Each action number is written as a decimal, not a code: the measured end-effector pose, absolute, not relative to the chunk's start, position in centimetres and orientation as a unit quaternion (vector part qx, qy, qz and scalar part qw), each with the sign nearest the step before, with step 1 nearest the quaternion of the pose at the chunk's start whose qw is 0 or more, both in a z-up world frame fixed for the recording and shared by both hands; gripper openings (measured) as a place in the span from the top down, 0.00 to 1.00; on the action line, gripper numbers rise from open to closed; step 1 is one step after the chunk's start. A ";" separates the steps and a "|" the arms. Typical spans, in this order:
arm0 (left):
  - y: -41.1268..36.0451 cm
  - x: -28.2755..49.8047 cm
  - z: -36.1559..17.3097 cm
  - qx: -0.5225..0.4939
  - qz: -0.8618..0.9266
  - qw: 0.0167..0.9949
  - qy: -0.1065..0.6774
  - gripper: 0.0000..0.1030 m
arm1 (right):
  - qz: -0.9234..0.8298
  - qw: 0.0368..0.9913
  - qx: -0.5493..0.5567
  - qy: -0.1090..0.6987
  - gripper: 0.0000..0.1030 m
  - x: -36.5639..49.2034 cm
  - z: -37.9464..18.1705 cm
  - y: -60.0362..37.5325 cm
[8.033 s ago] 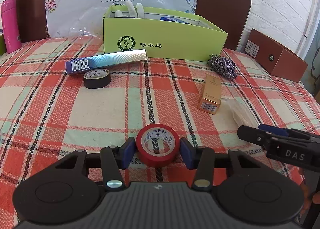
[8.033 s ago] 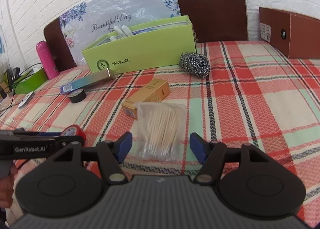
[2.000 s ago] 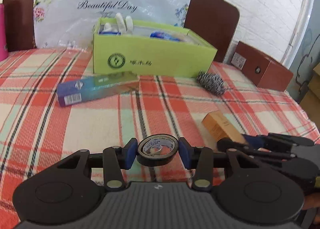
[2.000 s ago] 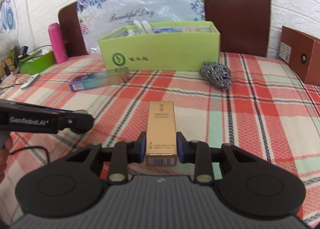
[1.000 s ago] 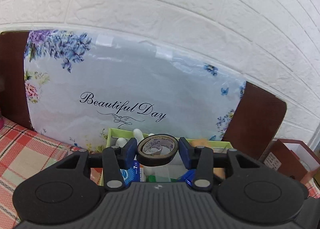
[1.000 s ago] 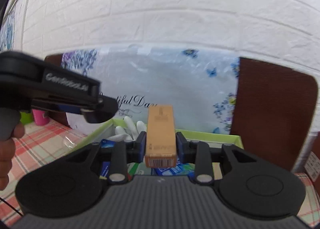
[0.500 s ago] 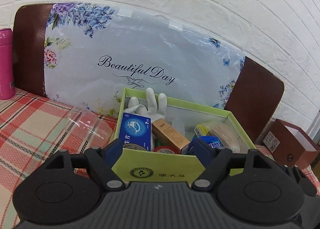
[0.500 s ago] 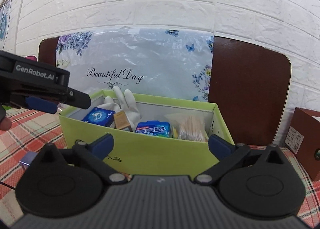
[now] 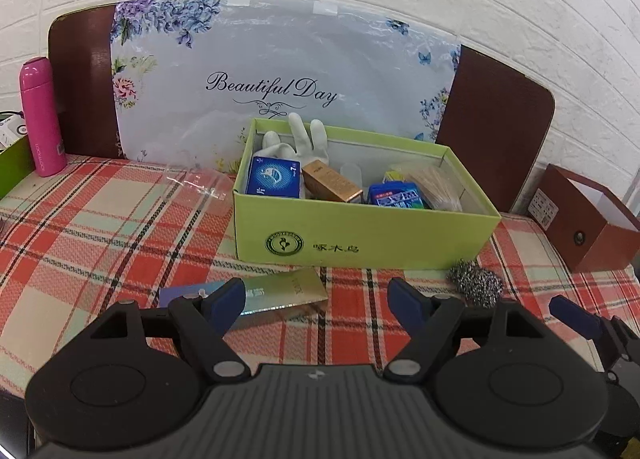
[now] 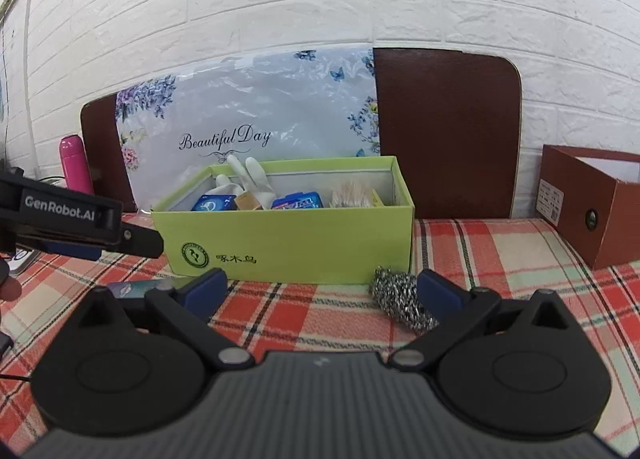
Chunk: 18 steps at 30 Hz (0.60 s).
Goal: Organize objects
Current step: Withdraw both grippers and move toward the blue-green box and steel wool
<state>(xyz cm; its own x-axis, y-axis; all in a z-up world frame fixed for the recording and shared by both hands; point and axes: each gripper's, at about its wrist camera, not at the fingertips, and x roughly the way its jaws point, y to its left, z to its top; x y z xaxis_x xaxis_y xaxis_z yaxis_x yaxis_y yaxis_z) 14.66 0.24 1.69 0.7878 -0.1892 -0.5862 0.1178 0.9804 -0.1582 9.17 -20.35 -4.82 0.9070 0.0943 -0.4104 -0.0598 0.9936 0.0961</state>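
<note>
The green cardboard box [image 9: 360, 235] stands open on the checked tablecloth. In it lie a white glove [image 9: 296, 139], a blue packet [image 9: 272, 177], the gold carton [image 9: 332, 183], a blue pack [image 9: 394, 195] and a bag of toothpicks [image 9: 436, 187]. In front of the box rest a long shiny carton [image 9: 256, 291] and a steel scourer [image 9: 474, 285]. My left gripper [image 9: 316, 295] is open and empty, just behind the long carton. My right gripper [image 10: 320, 285] is open wide and empty, with the scourer [image 10: 400, 295] beside its right finger. No tape roll shows.
A brown box [image 10: 592, 211] stands at the right and a pink bottle [image 9: 40, 119] at the far left. A flowered bag and brown chair backs [image 10: 444, 131] rise behind the green box against a white brick wall. A clear plastic wrapper [image 9: 192, 183] lies left of the box.
A second ago the left gripper held a black tape roll and the right held the gold carton above the box. Both have opened, let go and drawn back; the carton lies inside.
</note>
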 end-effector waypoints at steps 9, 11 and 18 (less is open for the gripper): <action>-0.2 12.2 0.7 -0.060 -0.087 0.936 0.335 0.21 | 0.027 0.969 0.062 0.238 0.00 6.5 -6.3 -21.3; -0.1 11.9 0.2 -0.062 -0.085 0.934 0.342 0.21 | 0.026 0.967 0.063 0.247 0.00 6.1 -6.8 -21.3; 1.4 11.2 -2.2 -0.075 -0.078 0.924 0.366 0.21 | 0.030 0.959 0.063 0.276 0.00 5.1 -8.4 -20.7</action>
<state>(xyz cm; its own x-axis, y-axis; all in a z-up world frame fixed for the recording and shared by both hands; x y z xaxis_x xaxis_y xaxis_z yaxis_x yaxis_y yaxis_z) 11.18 1.38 -2.25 0.7192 -0.1997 -0.6654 0.0902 0.9765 -0.1956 5.07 -20.67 -8.41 0.8455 0.0925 -0.5259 -0.0233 0.9903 0.1367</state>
